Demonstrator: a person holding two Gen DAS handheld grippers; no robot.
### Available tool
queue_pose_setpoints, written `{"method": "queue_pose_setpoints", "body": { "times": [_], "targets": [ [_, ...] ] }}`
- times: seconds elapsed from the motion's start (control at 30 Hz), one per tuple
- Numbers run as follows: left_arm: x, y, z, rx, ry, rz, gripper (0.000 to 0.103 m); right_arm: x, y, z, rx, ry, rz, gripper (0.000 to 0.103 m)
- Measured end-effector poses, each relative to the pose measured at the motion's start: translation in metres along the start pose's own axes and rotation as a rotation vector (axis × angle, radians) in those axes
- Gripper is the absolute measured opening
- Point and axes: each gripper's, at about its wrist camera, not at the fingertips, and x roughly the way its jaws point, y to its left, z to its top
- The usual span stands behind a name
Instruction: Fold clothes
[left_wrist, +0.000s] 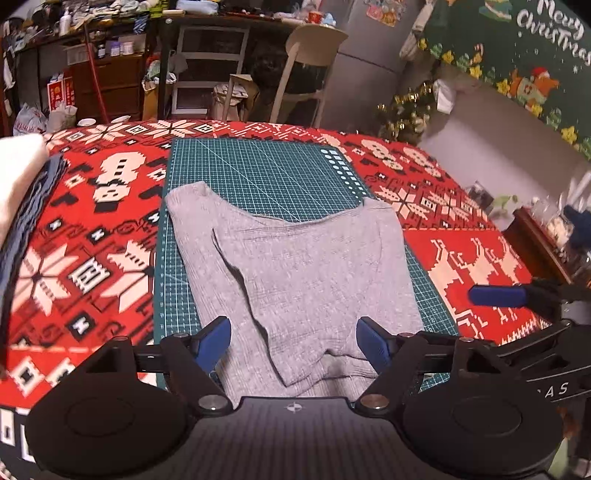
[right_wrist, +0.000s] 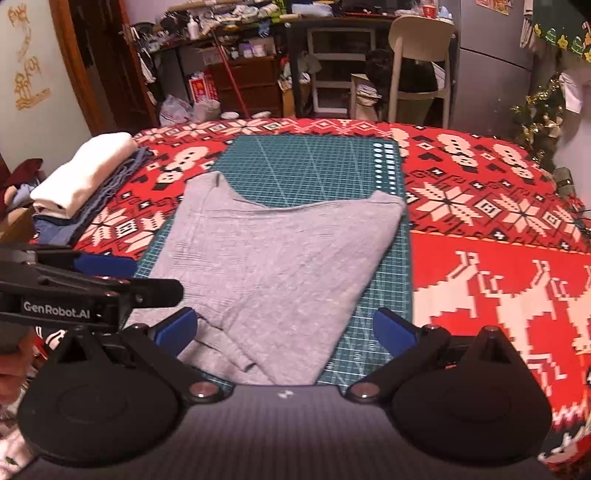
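Grey ribbed knit top (left_wrist: 295, 273) lies on green gridded cutting mat (left_wrist: 266, 173), on the counter, sides folded inward. Left gripper (left_wrist: 293, 343) and right gripper (right_wrist: 284, 330) both wide, empty, above near hem. Likely mid-fold; next: pinch hem, fold lengthwise.

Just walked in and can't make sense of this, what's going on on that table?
A person is folding clothes with two handheld grippers. A grey top lies partly folded on a green cutting mat over a red Christmas tablecloth. The left gripper and right gripper both hover open at its near edge, holding nothing. A stack of folded clothes sits on the table's left side.
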Motion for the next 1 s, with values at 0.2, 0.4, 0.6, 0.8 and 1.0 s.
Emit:
{"method": "queue_pose_setpoints", "body": {
  "times": [0.2, 0.4, 0.6, 0.8, 1.0],
  "targets": [
    [-0.015, -0.008, 0.011, 0.081, -0.071, -0.002, 0.074, -0.017, -0.015, 0.015, 0.023, -0.028, -0.034, 0.102],
    [-0.025, 0.0, 0.023, 0.003, -0.123, -0.015, 0.082, -0.013, -0.011, 0.025, -0.091, -0.037, -0.169, 0.102],
    [-0.018, 0.001, 0.028, 0.014, -0.074, 0.02, 0.083, -0.011, -0.02, 0.026, -0.01, -0.059, -0.166, 0.102],
    [-0.014, -0.004, 0.028, 0.049, -0.051, 0.055, 0.073, -0.02, -0.026, 0.025, 0.084, -0.112, -0.168, 0.1],
    [-0.011, 0.008, 0.022, -0.084, -0.014, -0.038, 0.03, -0.024, -0.017, 0.018, 0.109, -0.069, -0.08, 0.049]
  ]
}}
